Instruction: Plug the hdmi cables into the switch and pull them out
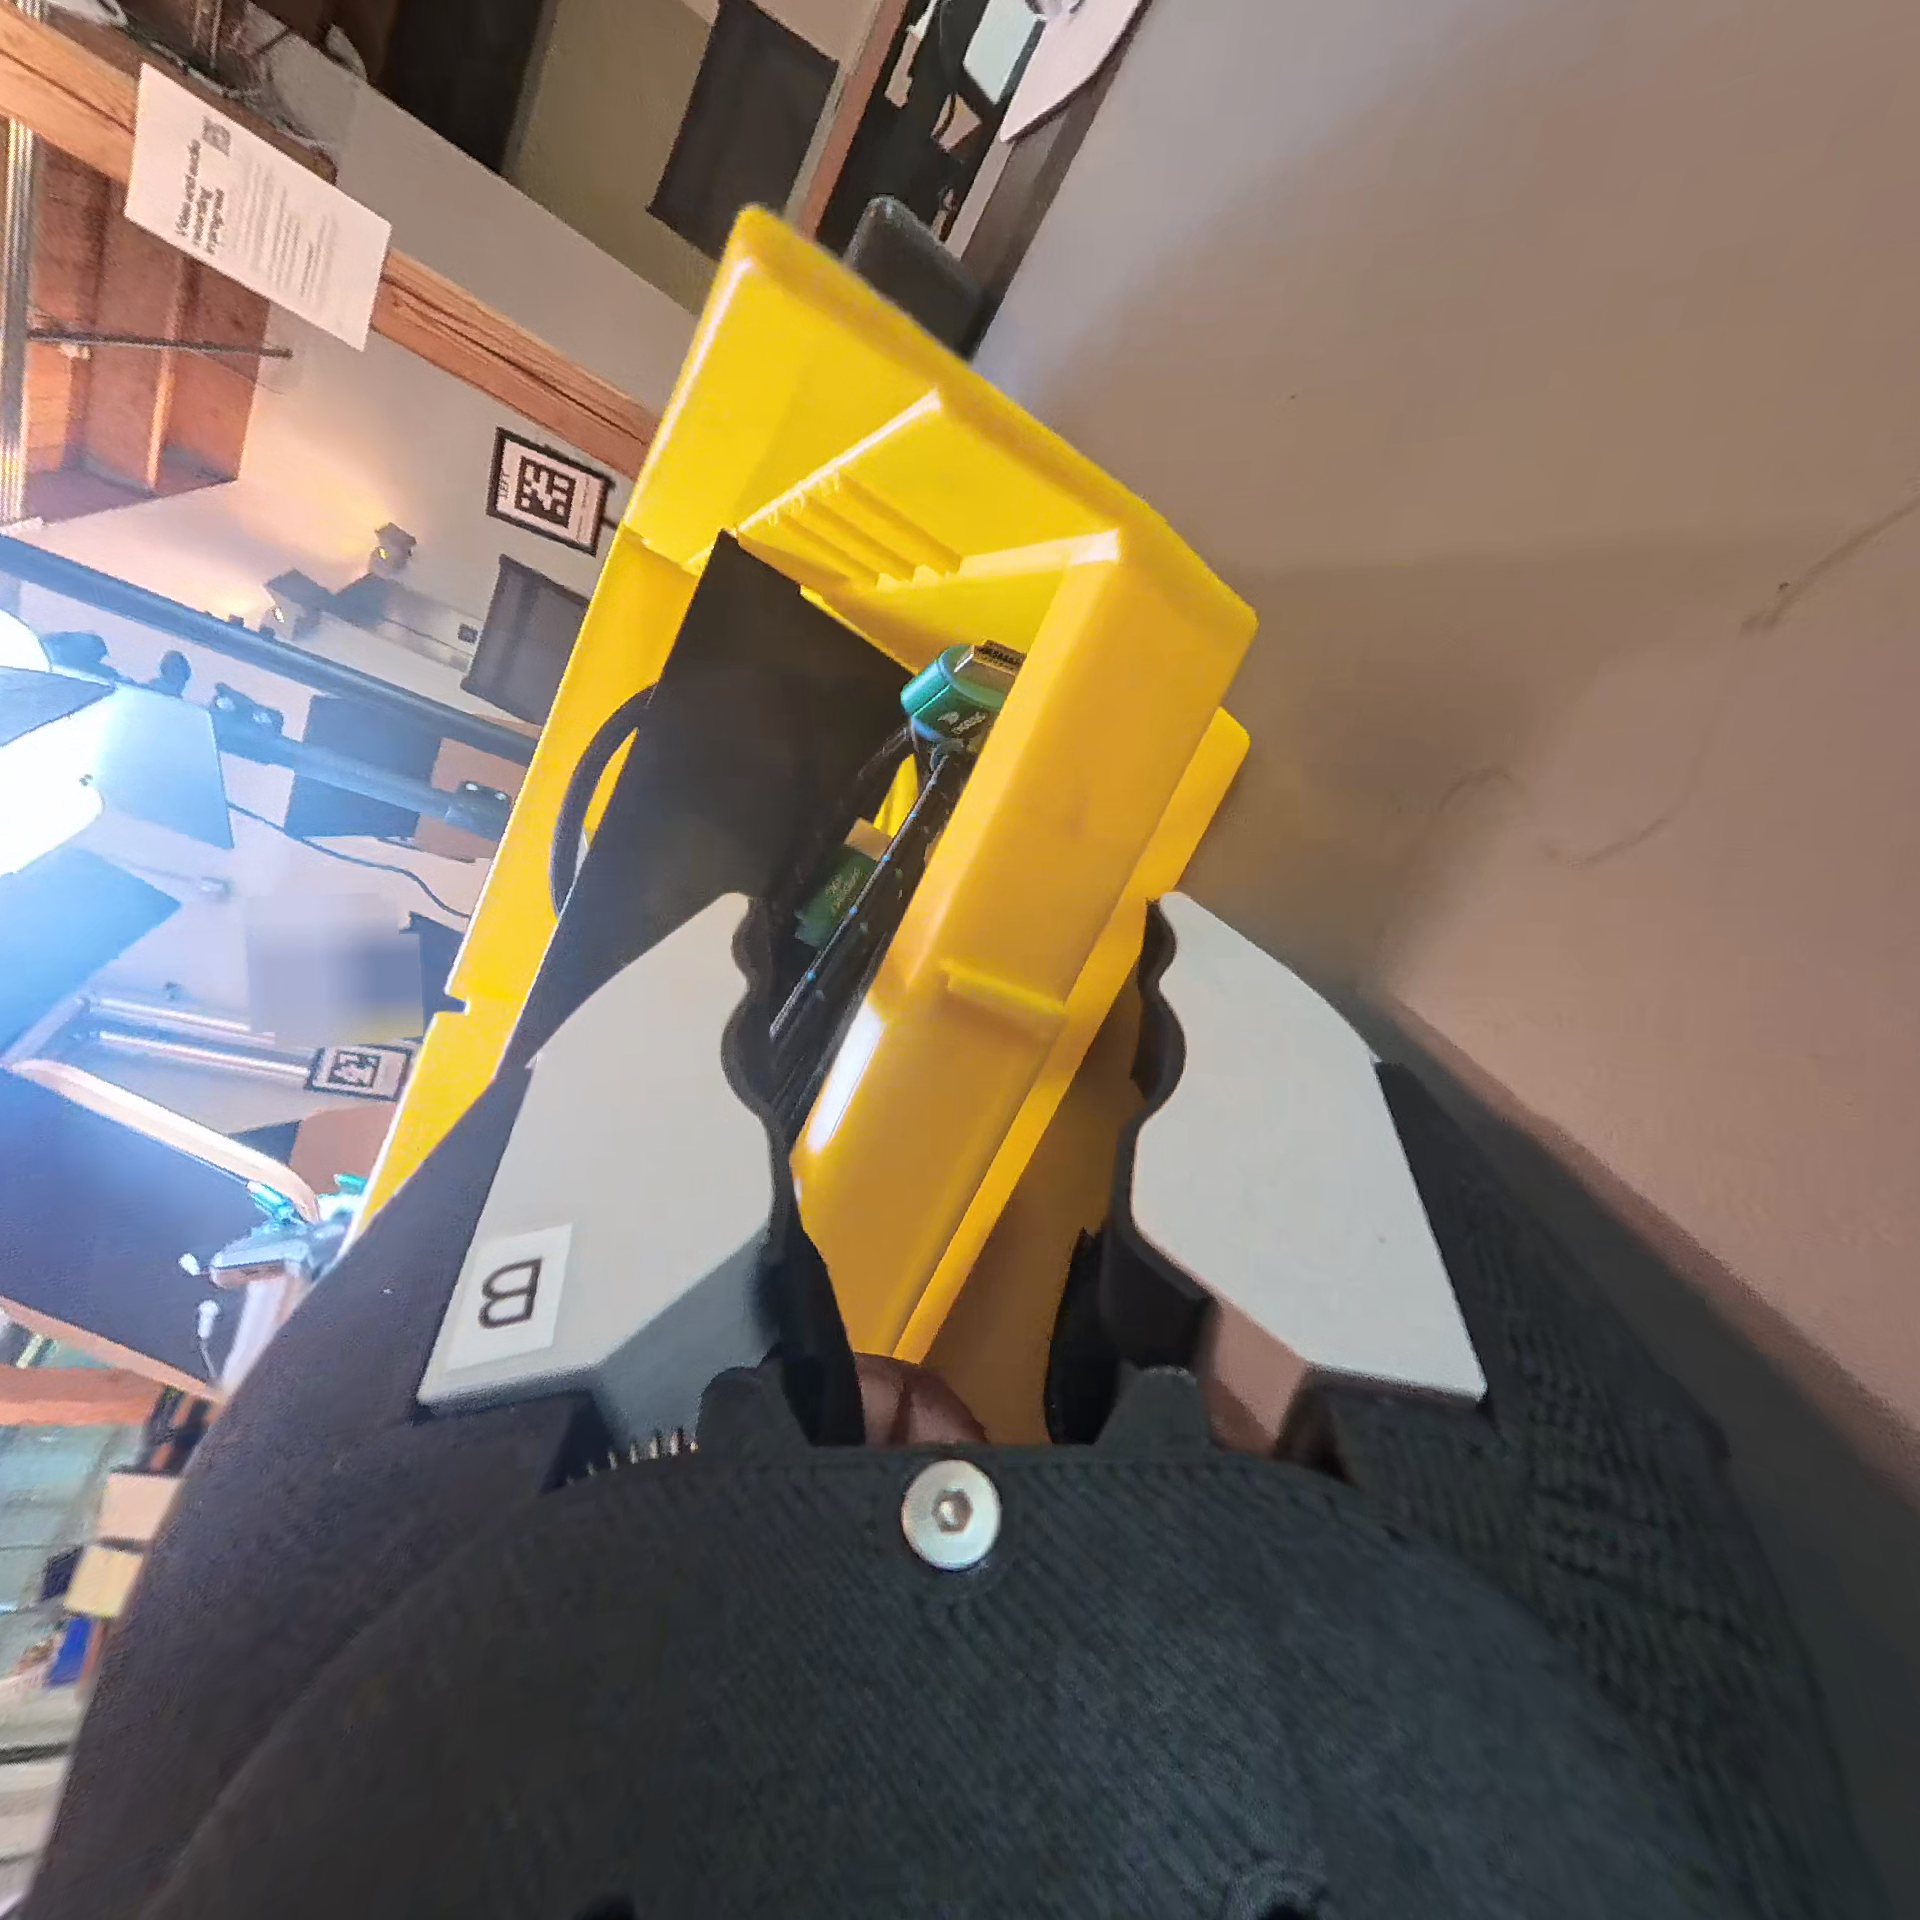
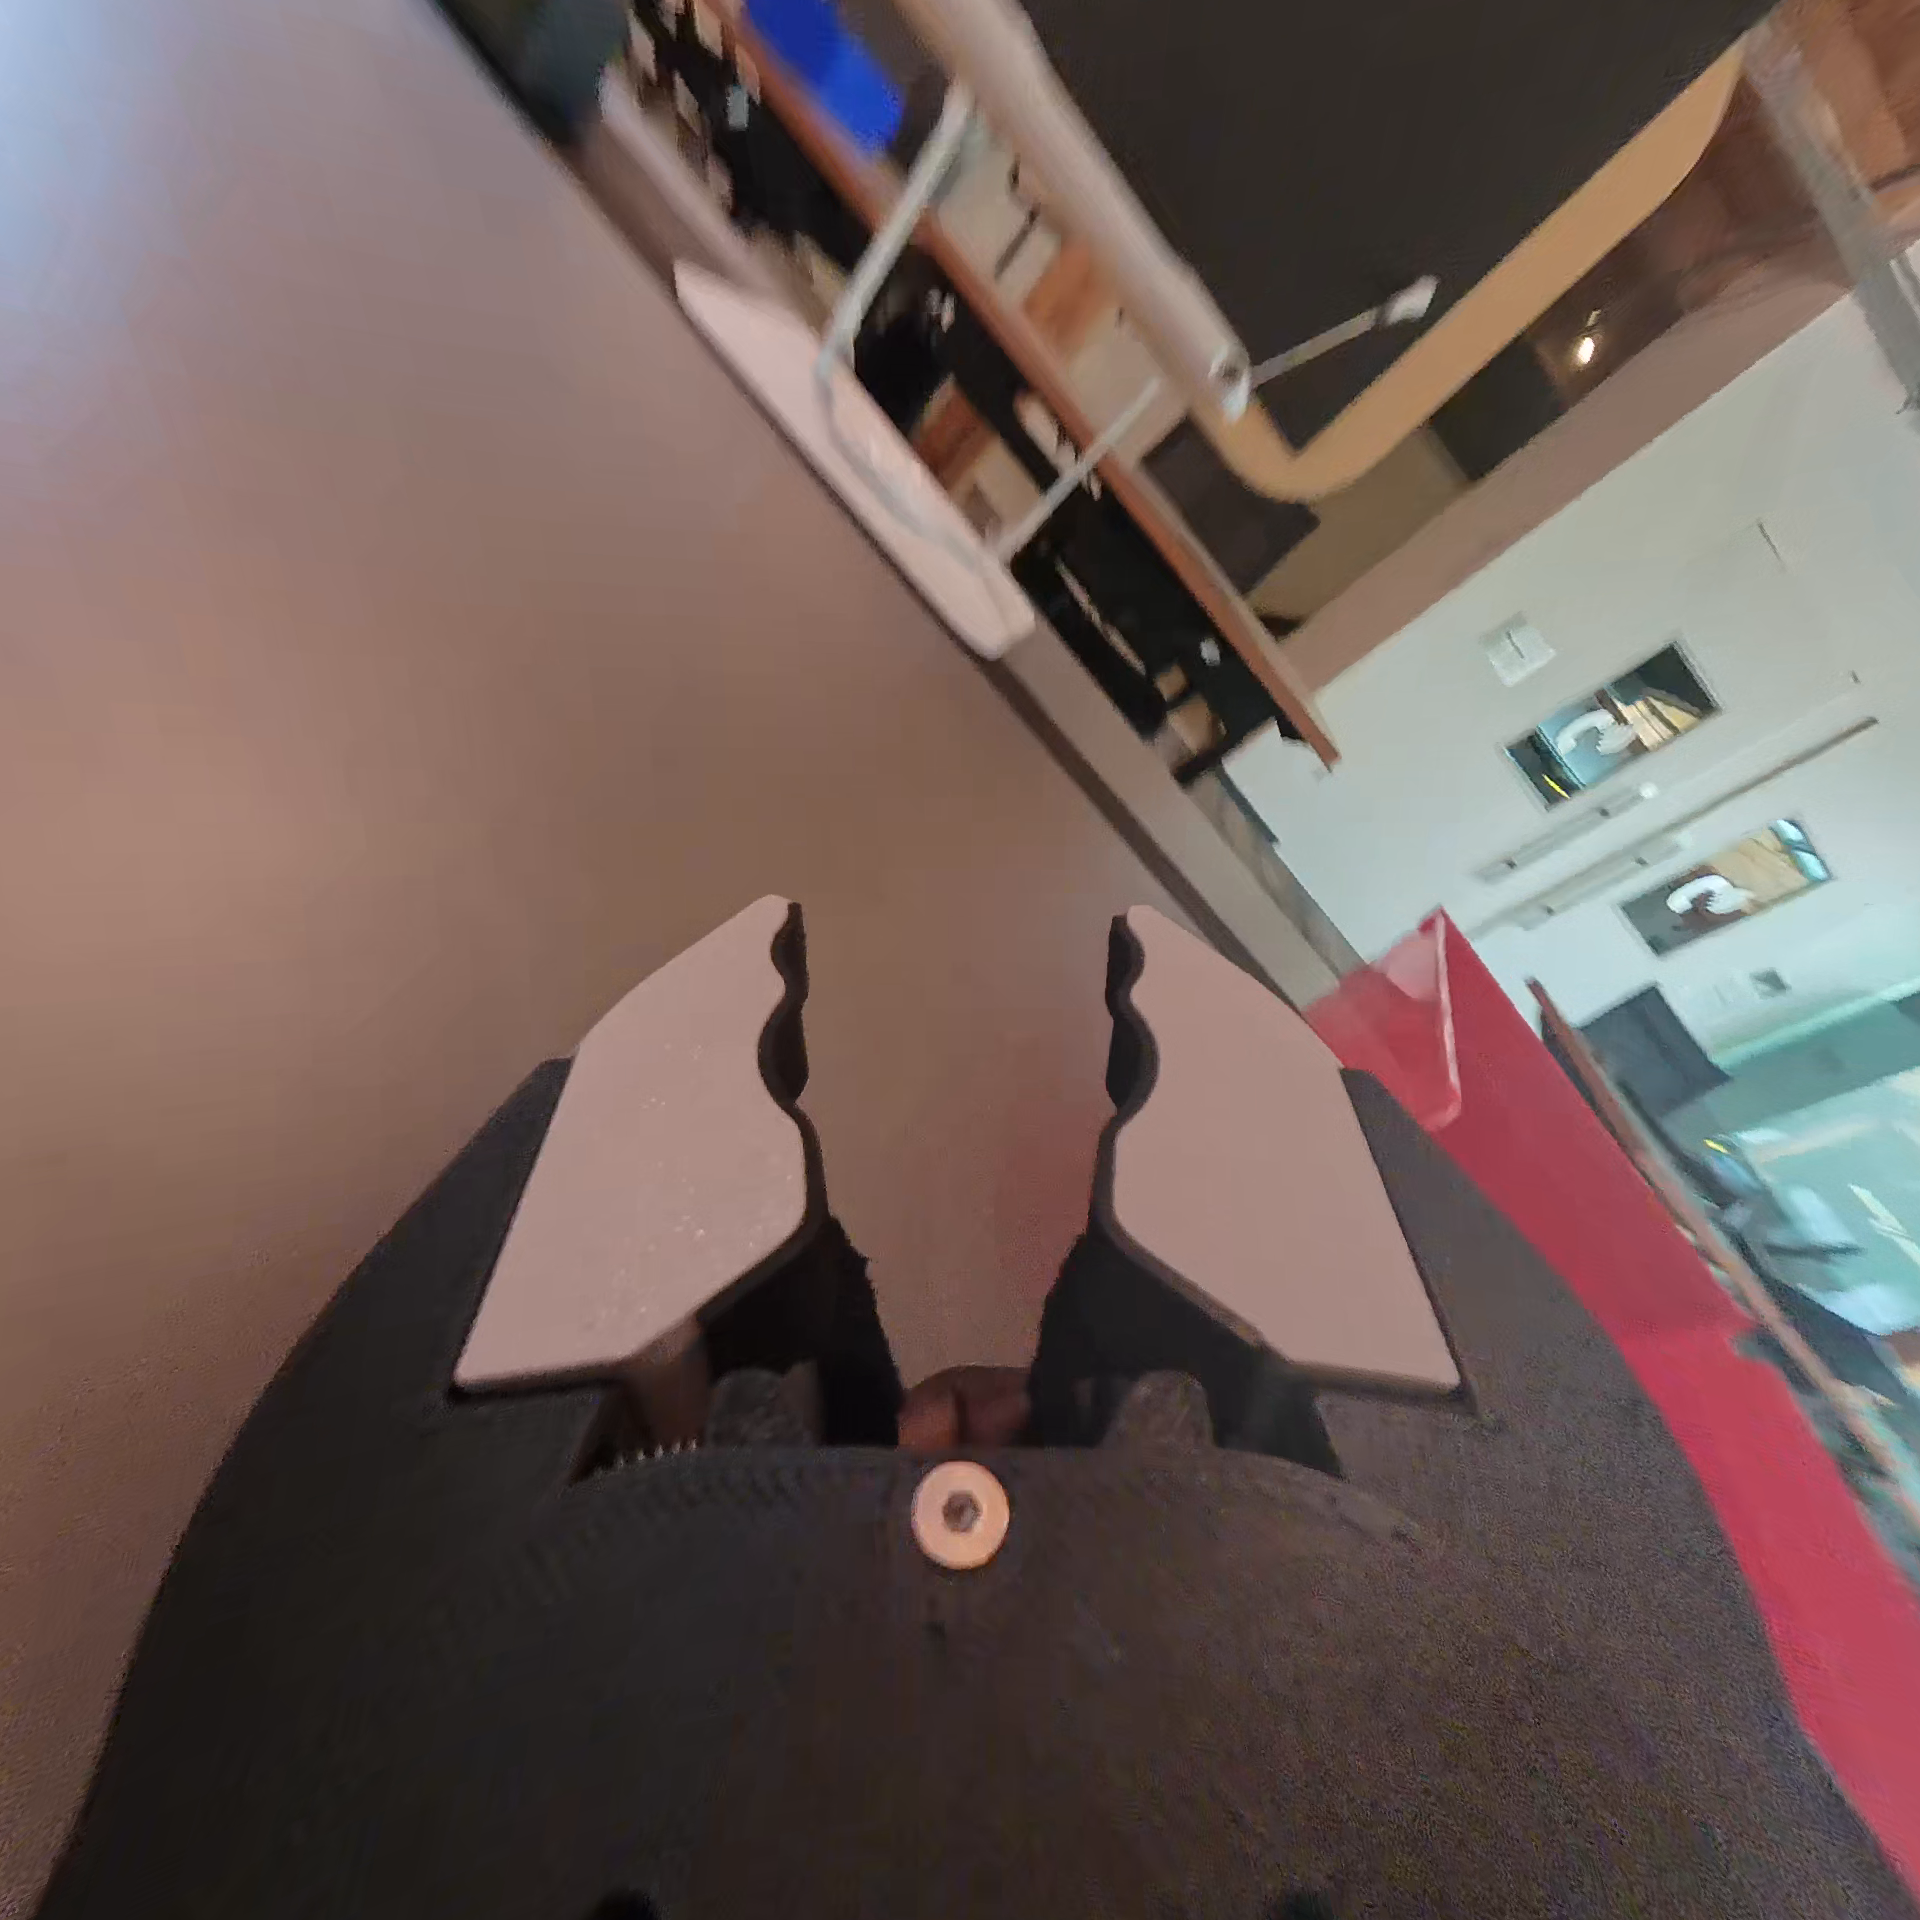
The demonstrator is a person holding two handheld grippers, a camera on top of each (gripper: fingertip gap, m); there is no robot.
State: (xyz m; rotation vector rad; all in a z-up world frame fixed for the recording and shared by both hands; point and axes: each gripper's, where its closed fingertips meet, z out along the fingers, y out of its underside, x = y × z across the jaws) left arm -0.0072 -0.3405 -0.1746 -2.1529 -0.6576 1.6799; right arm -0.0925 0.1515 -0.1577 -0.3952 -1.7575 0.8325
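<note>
In the left wrist view my left gripper [image 1: 951,914] is shut on the side wall of a yellow plastic bin [image 1: 1081,790] that stands on the grey table [image 1: 1507,468]. Inside the bin lie HDMI cables: one green plug with a metal tip [image 1: 951,686] near the far end, a second green plug [image 1: 836,883] nearer, and black cable [image 1: 862,956]. A black flat piece [image 1: 727,758] stands in the bin; I cannot tell whether it is the switch. My right gripper [image 2: 956,920] is open and empty above the bare table [image 2: 416,623].
A red bin [image 2: 1558,1195] sits to the right of my right gripper. A white flat device [image 2: 883,468] with thin cables lies at the table's far edge. A dark object [image 1: 914,270] stands behind the yellow bin. Shelves and lamps fill the room behind.
</note>
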